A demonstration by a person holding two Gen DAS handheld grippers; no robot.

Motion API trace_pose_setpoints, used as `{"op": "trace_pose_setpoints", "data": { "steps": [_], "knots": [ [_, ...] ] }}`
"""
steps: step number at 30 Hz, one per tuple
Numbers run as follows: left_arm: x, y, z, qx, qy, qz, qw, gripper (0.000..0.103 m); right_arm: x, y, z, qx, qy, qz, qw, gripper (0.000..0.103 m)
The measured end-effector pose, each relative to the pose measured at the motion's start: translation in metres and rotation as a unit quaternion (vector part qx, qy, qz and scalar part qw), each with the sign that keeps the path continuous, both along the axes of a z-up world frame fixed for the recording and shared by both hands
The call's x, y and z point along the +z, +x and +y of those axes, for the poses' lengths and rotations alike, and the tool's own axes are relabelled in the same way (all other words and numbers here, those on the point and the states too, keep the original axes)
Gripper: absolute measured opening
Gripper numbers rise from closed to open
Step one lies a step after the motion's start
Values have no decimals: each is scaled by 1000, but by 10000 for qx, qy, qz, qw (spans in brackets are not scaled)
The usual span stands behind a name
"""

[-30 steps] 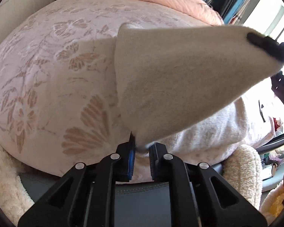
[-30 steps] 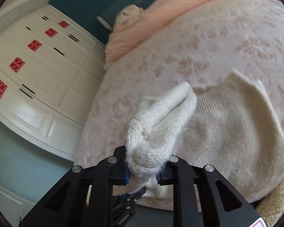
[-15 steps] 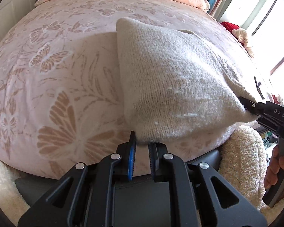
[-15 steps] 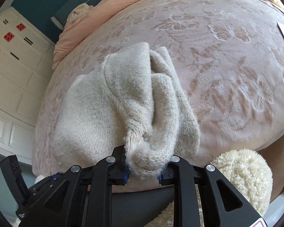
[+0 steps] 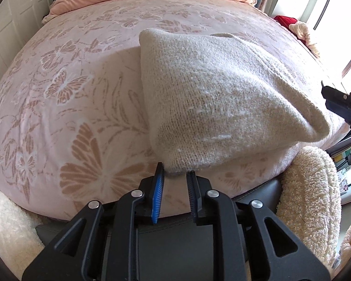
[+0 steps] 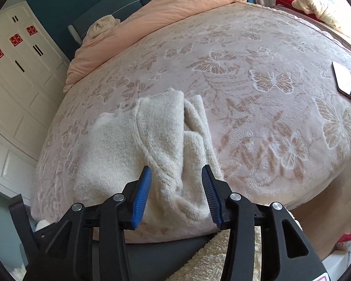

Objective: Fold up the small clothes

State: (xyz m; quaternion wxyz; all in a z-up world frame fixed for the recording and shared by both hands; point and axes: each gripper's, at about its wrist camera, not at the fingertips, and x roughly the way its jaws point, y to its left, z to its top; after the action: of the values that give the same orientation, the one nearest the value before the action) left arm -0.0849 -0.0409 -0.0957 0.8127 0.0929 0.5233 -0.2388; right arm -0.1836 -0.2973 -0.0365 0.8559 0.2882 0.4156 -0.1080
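Note:
A cream knitted sweater (image 5: 217,98) lies folded on the pink butterfly-patterned bed cover (image 5: 65,107); it also shows in the right wrist view (image 6: 138,145). My left gripper (image 5: 174,178) is open, its blue pads just off the sweater's near corner. My right gripper (image 6: 175,187) is open wide, its fingers astride the sweater's bunched near edge without pinching it. The right gripper also shows at the right edge of the left wrist view (image 5: 344,105).
A phone (image 6: 344,82) lies on the bed cover at the right. A peach duvet (image 6: 166,11) is heaped at the head of the bed. Fluffy cream cloth (image 5: 311,192) hangs at the bed's near edge. White wardrobe doors (image 6: 14,75) stand at the left.
Both grippers lowered the sweater onto the bed and opened, letting go of it. The sweater now rests folded on the cover.

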Motion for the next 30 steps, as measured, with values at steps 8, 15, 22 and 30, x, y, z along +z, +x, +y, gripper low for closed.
{"op": "trace_pose_setpoints", "data": {
  "steps": [8,15,22,30],
  "knots": [
    [17,-6,4,104,-33,-255,9996,35,-21,39,3,128,99,271,9995,59],
    [4,5,14,396,59,-94,9992,44,-48,81,10,506,380,579,9963,19],
    [0,7,20,494,51,-110,9987,50,67,73,35,1152,-281,-1209,9856,13],
    [1,8,25,481,-24,-77,9988,53,-49,68,-11,367,16,496,9981,22]
  ]
}}
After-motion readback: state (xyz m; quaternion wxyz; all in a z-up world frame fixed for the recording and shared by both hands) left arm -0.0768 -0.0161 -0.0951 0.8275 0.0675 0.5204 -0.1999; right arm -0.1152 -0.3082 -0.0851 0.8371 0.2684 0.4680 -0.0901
